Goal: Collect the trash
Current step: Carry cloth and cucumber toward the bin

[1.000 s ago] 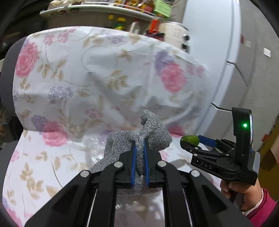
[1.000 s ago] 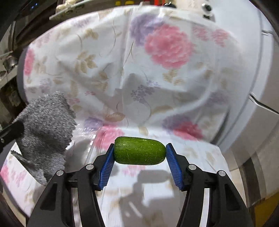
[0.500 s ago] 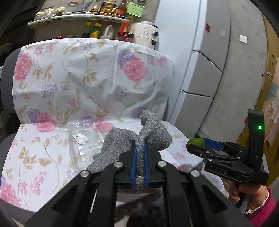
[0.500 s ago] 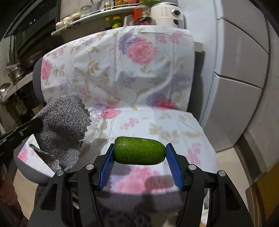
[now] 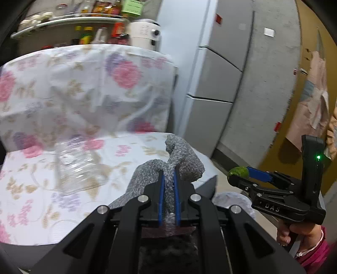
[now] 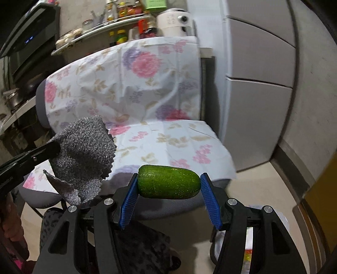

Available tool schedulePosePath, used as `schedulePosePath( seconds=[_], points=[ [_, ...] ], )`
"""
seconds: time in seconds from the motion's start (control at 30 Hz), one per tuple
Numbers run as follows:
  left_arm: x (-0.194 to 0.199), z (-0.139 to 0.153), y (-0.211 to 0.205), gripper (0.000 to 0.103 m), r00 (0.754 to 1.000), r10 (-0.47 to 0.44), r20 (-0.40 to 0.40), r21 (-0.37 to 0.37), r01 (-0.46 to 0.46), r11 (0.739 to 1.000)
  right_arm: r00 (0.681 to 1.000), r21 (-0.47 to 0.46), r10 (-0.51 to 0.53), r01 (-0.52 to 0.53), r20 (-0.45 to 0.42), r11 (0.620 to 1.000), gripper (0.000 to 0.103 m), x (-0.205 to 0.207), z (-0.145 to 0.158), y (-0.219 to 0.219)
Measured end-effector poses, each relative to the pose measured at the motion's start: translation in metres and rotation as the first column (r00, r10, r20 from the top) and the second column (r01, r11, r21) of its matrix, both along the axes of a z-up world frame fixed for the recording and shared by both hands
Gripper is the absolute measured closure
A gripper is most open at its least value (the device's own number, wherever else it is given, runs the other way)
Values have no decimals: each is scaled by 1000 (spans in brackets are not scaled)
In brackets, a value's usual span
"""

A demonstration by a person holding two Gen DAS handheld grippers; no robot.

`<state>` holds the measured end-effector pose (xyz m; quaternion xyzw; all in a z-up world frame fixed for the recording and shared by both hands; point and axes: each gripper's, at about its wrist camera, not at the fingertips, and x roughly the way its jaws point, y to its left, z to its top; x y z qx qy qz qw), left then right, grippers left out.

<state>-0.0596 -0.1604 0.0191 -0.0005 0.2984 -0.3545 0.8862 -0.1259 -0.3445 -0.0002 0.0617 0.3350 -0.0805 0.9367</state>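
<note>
My left gripper [image 5: 168,181] is shut on a grey knitted cloth [image 5: 183,162], held in the air off the front right corner of the chair seat; the cloth also shows in the right wrist view [image 6: 84,147]. My right gripper [image 6: 168,183] is shut on a green cucumber piece [image 6: 168,181], gripped end to end, above the floor in front of the chair. It appears in the left wrist view [image 5: 240,171] at the right. A clear plastic container [image 5: 75,164] lies on the seat.
The chair [image 6: 147,88] is draped in a white floral sheet. A grey fridge [image 6: 259,84] stands to its right. A shelf with bottles and a white appliance [image 6: 174,19] sits behind. A white bag [image 6: 248,242] lies on the floor below my right gripper.
Both grippers have drawn back from the chair and moved right, still holding the cloth and the cucumber. The chair now looks farther away and the floor shows.
</note>
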Motion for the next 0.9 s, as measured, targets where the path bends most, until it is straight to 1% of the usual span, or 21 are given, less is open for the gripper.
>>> schedulePosePath(
  seconds=[0.13, 0.27, 0.37, 0.43, 0.53, 0.6, 0.7, 0.77, 0.83, 0.9],
  points=[
    [-5, 1, -33, 97, 995, -95, 23, -8, 96, 995, 995, -5, -98, 98, 15, 995, 44, -26, 1, -31],
    [-14, 1, -75, 97, 979, -202, 34, -3, 202, 979, 978, -1, -208, 208, 17, 978, 44, -54, 2, -67],
    [-23, -4, -106, 97, 959, -282, 30, 0, 282, 959, 959, -9, -281, 282, 14, 959, 44, -74, 1, -88],
    [-29, -10, -128, 97, 941, -339, 17, -1, 339, 941, 947, -13, -321, 321, 12, 947, 44, -87, -1, -100],
    [-35, -21, -154, 97, 916, -402, -5, -3, 402, 916, 921, -45, -389, 388, 5, 920, 44, -105, -8, -117],
    [-37, -33, -173, 97, 902, -429, -35, 8, 430, 903, 907, -47, -421, 420, -7, 906, 44, -113, -15, -127],
    [-41, -52, -201, 97, 887, -455, -79, 47, 459, 887, 888, -17, -458, 457, -36, 889, 44, -123, -29, -145],
    [-45, -61, -213, 97, 880, -468, -88, 74, 474, 878, 878, 8, -476, 477, -56, 879, 44, -127, -38, -155],
    [-48, -68, -223, 97, 872, -479, -101, 84, 487, 869, 870, 30, -488, 491, -69, 871, 44, -132, -45, -162],
    [-49, -72, -231, 97, 869, -482, -109, 94, 492, 865, 863, 33, -498, 502, -81, 864, 44, -134, -51, -168]
  ],
)
